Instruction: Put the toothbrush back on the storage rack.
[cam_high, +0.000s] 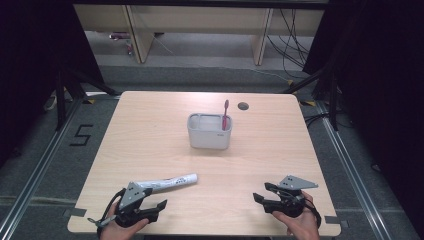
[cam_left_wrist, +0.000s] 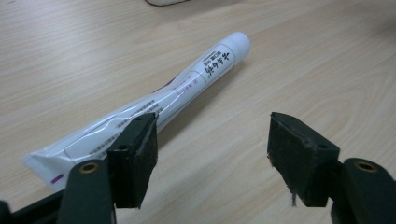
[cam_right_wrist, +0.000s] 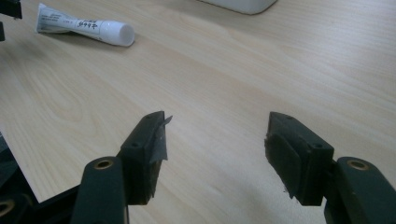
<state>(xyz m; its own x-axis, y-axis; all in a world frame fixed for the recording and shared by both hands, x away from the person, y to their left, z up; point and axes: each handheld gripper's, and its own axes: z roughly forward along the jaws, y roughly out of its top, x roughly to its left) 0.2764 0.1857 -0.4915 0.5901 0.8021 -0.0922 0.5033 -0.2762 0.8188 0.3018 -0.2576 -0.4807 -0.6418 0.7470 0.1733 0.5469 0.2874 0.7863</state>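
Toothpaste tube (cam_high: 167, 183) lies before the holder (cam_high: 210, 132), toothbrush (cam_high: 225, 115) seemingly inside

A white toothpaste tube (cam_high: 167, 183), capped, lies flat near the table's front left edge.

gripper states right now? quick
Left gripper: open, holding nothing; toothpaste tube lies beside one finger.
Right gripper: open, empty, over bare table.

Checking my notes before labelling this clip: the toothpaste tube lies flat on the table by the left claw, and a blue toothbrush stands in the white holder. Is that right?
One slip: the toothbrush is pink-red, not blue, as the high view shows. The rest holds: the tube lies flat on the table by the left claw, and the brush stands in the white holder.
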